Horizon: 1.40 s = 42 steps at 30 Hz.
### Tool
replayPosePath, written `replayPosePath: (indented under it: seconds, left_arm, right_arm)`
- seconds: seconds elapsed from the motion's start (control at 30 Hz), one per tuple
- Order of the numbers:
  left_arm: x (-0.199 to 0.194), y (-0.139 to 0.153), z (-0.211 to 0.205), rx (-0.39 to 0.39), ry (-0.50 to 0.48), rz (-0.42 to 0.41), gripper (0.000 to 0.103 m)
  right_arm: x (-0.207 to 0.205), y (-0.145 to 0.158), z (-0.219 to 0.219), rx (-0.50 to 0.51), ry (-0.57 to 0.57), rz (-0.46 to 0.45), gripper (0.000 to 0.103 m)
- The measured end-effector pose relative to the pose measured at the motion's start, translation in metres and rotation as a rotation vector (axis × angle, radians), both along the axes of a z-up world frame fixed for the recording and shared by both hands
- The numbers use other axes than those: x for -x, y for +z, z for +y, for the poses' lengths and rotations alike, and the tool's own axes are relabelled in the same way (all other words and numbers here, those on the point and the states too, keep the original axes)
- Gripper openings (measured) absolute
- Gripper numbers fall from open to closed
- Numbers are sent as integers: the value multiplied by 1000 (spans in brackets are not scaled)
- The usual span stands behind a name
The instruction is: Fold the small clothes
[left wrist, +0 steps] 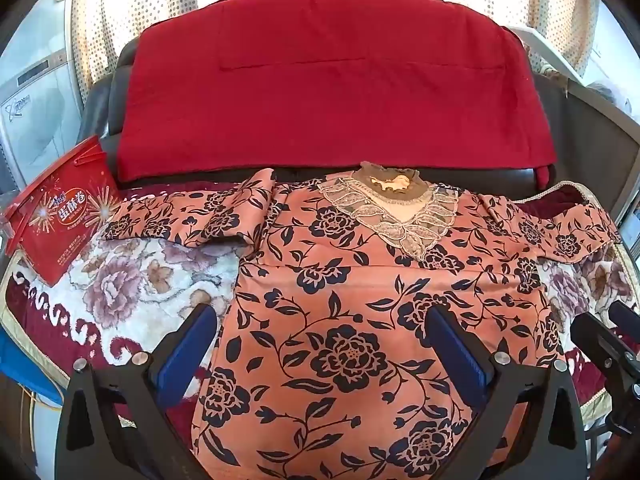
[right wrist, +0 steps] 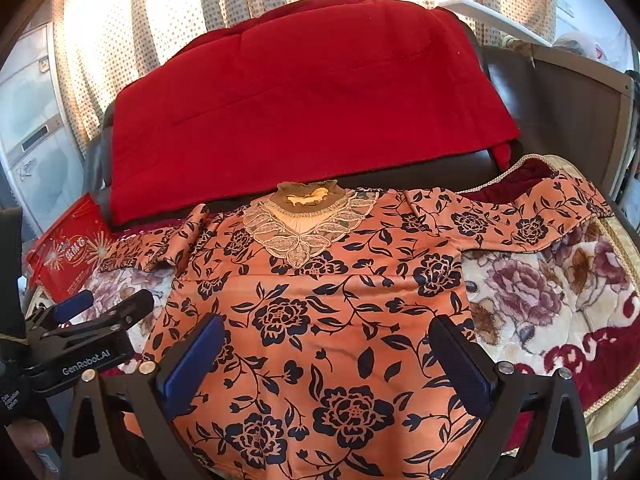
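An orange long-sleeved top [left wrist: 344,280] [right wrist: 320,304] with dark navy flowers and a lace collar [left wrist: 394,208] [right wrist: 308,220] lies spread flat, front up, on a flowered blanket, both sleeves stretched sideways. My left gripper [left wrist: 322,320] hovers open over the top's lower left part, nothing between its blue pads. My right gripper [right wrist: 332,332] hovers open over the lower right part, also with nothing between its pads. Each gripper shows at the edge of the other's view: the left gripper [right wrist: 108,308] at the left, the right gripper [left wrist: 600,324] at the right.
A plush flowered blanket [left wrist: 132,280] [right wrist: 532,292] covers the seat. Behind it a red cloth [left wrist: 332,88] [right wrist: 304,92] drapes over a dark sofa back. A red box [left wrist: 60,216] [right wrist: 68,260] stands at the left. Dotted curtains hang behind. A hand [right wrist: 28,440] shows at the lower left.
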<state>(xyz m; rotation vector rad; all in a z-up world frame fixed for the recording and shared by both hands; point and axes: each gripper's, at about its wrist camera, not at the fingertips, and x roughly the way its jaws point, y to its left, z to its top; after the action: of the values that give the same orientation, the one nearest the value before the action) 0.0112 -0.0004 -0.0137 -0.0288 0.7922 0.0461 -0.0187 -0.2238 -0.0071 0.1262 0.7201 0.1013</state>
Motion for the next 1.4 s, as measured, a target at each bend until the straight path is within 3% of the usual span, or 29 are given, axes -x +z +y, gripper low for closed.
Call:
replayPosePath:
  seconds: [0.23, 0.43, 0.8, 1.4]
  left_arm:
    - [0, 1, 1, 2, 3, 8, 103]
    - [0, 3, -1, -2, 3, 8, 103]
    - [-5, 1, -6, -8, 0, 19, 103]
    - [-10, 1, -6, -14, -1, 20, 103]
  right_arm:
    - [-2, 1, 2, 3, -2, -1, 103]
    - [0, 2, 2, -18, -4, -64, 103]
    - [-5, -1, 1, 46, 2, 35, 103]
    - [-10, -6, 4, 48, 10, 15, 103]
